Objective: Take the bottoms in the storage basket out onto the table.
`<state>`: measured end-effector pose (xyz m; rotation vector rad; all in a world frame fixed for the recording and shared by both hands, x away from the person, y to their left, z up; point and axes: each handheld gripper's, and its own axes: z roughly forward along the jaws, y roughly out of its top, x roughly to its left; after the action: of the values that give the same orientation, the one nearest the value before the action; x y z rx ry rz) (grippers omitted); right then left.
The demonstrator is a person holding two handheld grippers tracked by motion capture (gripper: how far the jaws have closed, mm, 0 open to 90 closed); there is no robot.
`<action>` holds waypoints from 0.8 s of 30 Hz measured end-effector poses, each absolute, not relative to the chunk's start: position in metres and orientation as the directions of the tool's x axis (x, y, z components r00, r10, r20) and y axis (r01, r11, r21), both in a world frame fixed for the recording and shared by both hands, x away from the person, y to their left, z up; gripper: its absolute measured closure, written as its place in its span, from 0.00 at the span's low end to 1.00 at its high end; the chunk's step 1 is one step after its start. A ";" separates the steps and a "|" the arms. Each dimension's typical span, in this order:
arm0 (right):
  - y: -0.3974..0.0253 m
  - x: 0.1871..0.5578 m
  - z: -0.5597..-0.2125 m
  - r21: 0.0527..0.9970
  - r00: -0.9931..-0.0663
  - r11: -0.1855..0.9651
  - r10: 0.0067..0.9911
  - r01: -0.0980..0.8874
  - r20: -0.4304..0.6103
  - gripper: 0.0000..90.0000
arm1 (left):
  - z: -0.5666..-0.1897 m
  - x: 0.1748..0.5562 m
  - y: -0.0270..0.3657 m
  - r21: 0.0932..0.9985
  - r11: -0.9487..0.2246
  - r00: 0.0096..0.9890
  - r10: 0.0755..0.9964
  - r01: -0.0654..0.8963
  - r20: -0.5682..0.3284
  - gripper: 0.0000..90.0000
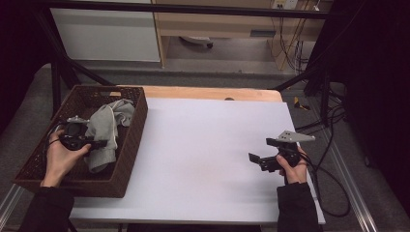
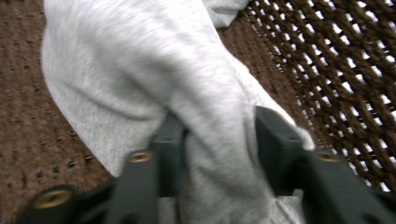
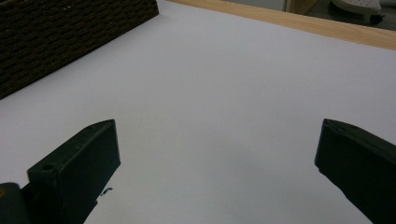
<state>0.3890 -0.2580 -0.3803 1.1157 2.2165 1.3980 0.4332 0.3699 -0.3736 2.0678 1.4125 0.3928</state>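
A grey cloth (image 1: 103, 126) lies bunched in a brown wicker basket (image 1: 139, 118) at the table's left. My left gripper (image 1: 100, 143) is inside the basket, held by the left hand. In the left gripper view its jaws press in on both sides of a thick fold of the cloth (image 2: 140, 60), with my left gripper (image 2: 217, 128) shut on that fold above the woven basket floor (image 2: 28, 116). My right gripper (image 1: 255, 160) hovers low over the white table surface (image 1: 203, 145) at the right. Its jaws stand wide apart with nothing between them, as my right gripper (image 3: 217, 140) shows.
The basket's side wall (image 3: 60, 32) stands far left of the right gripper. A bare wooden strip (image 1: 208, 93) runs along the table's far edge. Black cables (image 1: 333, 159) trail off the right side. A black frame surrounds the table.
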 end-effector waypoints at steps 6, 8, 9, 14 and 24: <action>-0.258 0.390 -0.381 0.861 -0.660 0.232 0.737 0.452 0.148 0.00 | -0.362 0.438 0.380 0.656 -0.211 0.361 0.927 0.725 -0.101 0.22; -0.257 0.390 -0.381 0.861 -0.660 0.234 0.737 0.452 0.147 0.00 | -0.358 0.441 0.380 0.665 -0.213 0.358 0.929 0.716 -0.087 0.07; -0.257 0.390 -0.381 0.861 -0.660 0.234 0.737 0.452 0.147 0.00 | -0.355 0.443 0.380 0.667 -0.220 0.360 0.930 0.711 -0.077 0.07; -0.257 0.390 -0.381 0.861 -0.661 0.233 0.736 0.452 0.147 0.00 | -0.345 0.456 0.375 0.686 -0.231 0.340 0.940 0.690 -0.025 0.05; -0.258 0.390 -0.381 0.861 -0.661 0.233 0.736 0.452 0.148 0.00 | -0.359 0.479 0.380 0.680 -0.193 0.259 0.966 0.707 0.006 0.09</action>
<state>0.3899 -0.2580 -0.3811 1.1082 2.2215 1.3962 0.4795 0.3799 -0.3587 1.9736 1.5113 0.5997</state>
